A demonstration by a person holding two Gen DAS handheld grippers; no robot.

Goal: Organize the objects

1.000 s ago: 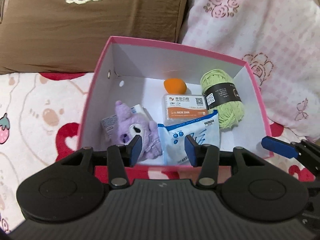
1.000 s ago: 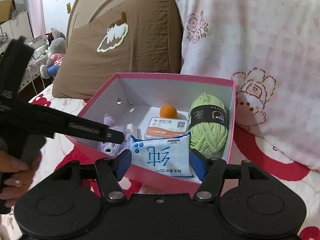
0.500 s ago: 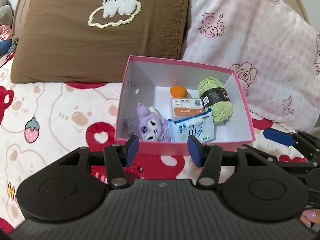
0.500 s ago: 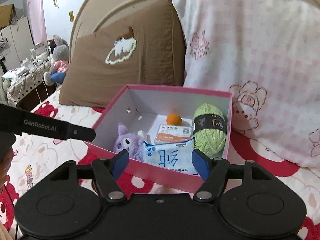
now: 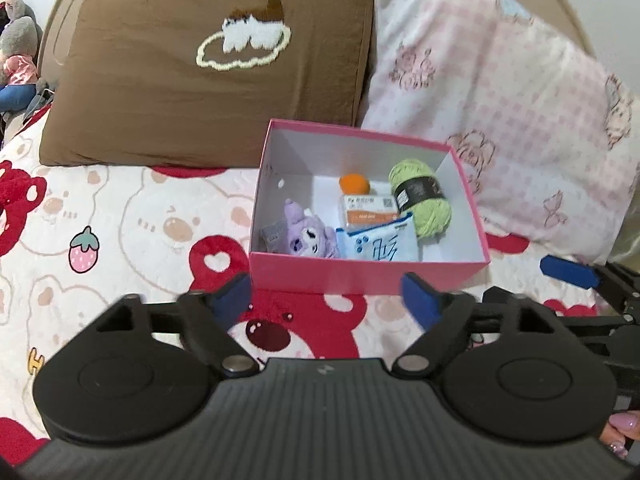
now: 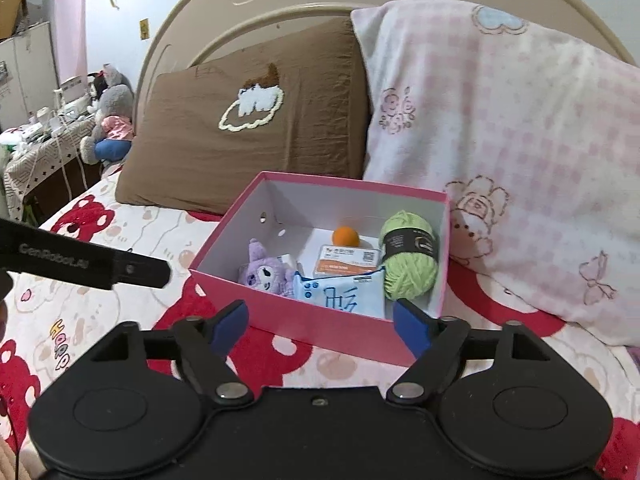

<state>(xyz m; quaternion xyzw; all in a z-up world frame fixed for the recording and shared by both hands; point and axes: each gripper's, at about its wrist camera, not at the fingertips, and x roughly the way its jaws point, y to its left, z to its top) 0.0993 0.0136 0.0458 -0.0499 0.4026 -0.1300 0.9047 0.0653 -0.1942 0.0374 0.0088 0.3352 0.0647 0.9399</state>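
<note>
On the bed (image 5: pixel 120 216), against the pillows at its head edge, sits the pink box (image 5: pixel 368 276), long axis across both views, straight ahead of both tools and about equally near. Inside: green yarn (image 5: pixel 424 208), purple plush (image 5: pixel 308 236), wipes packet (image 5: pixel 380 246), orange ball (image 5: pixel 354 184). Left gripper (image 5: pixel 326 300) and right gripper (image 6: pixel 318 322) are opening, fingers spread wide, holding nothing.

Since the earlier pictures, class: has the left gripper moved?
Yes. The left gripper has backed away from the pink box, which now looks smaller, beyond its fingers.
</note>
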